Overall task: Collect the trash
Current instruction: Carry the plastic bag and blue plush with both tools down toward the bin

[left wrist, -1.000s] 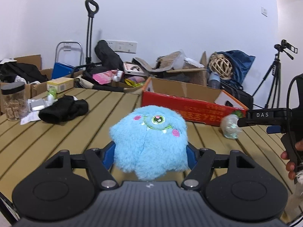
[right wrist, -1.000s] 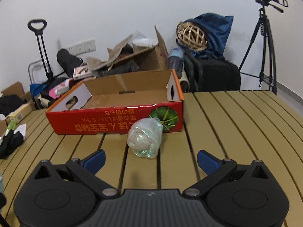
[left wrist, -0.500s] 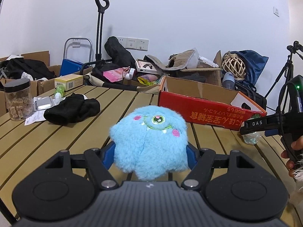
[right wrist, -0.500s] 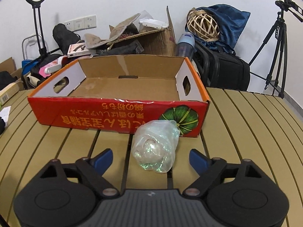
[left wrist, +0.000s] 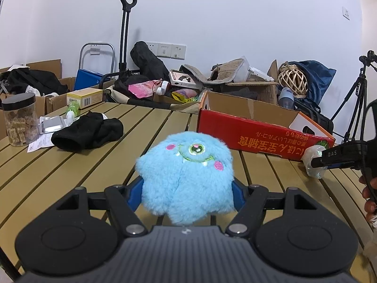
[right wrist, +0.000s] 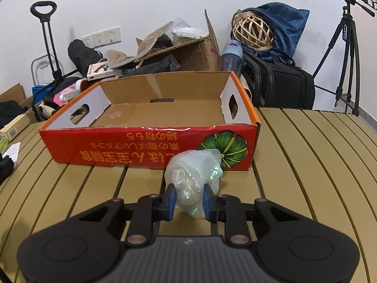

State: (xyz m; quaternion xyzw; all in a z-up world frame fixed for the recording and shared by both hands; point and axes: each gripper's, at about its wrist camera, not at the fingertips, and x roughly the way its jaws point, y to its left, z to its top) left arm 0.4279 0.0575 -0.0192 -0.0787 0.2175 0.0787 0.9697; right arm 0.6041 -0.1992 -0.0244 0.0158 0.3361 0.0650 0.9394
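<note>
Clamped shut since a second ago, the right tool [right wrist: 187, 202] now pinches the crumpled plastic bag [right wrist: 195, 176] on the bench [right wrist: 318, 165], red box [right wrist: 146, 146] at twelve o'clock. Left tool [left wrist: 187, 191] grips the blue plush [left wrist: 186, 174].

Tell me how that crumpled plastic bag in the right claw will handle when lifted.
The bag is thin, crinkled film, so probably very light. It squashes between the right claw, so likely floppy. Its glossy surface may slip.
</note>
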